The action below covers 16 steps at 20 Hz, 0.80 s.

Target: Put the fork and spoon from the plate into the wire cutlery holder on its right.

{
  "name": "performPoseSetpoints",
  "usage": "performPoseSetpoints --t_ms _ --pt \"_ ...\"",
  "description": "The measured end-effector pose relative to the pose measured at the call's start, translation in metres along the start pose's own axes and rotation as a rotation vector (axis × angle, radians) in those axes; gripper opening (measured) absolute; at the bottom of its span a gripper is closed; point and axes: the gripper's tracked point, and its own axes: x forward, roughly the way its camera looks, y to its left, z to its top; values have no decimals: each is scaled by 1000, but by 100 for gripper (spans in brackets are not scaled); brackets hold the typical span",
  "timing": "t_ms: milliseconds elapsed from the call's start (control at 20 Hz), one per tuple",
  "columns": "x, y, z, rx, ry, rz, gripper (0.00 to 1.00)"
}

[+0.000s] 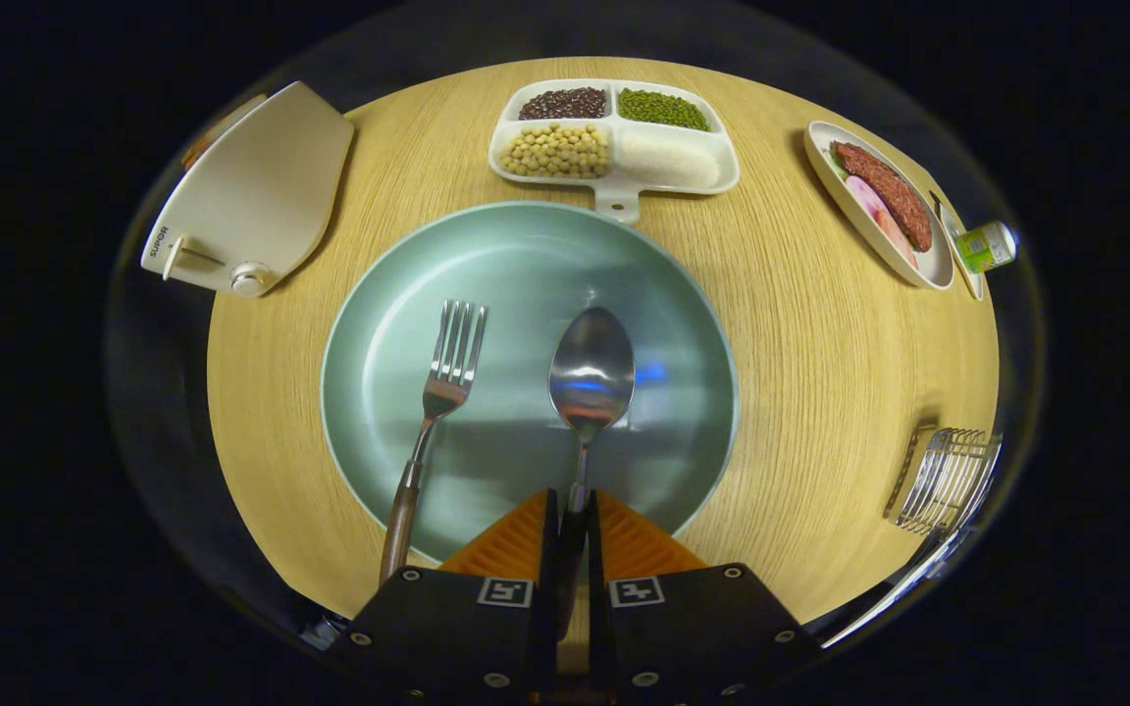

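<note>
The gripper (pixel 570 534) is seen at the bottom centre of the frame, its two fingers drawn close together and pressed on the handle of the spoon (pixel 590 373), which is clamped between them. The spoon's bowl is laid face up near the middle of the pale green plate (pixel 526 255), just ahead of the fingertips. The fork (pixel 442 392) is set to the left of the spoon, well apart from it, with its tines on the plate and its wooden handle crossing the plate's lower left rim onto the wooden table (pixel 820 373). The wire cutlery holder (pixel 948 479) is found at the lower right of the frame, near the table's right edge and well apart from the plate; a broad strip of bare wood is left between the plate's right rim and the holder. A divided tray of beans and grains (pixel 614 137) is placed at the upper centre, its tab just beside the plate's far rim. A cream appliance (pixel 256 186) is seen at the upper left near the table's edge, and an oval dish of sliced meat (pixel 879 201) with a small green can (pixel 987 245) beside it at the upper right.
</note>
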Motion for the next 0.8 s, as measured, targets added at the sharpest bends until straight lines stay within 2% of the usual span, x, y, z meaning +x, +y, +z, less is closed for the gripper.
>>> performPoseSetpoints --t_ms 250,500,800 --pt "0 -3 4 18 -18 41 5" --pt "-22 -6 12 38 -97 94 5" --pt "-71 -27 20 40 -239 133 5"
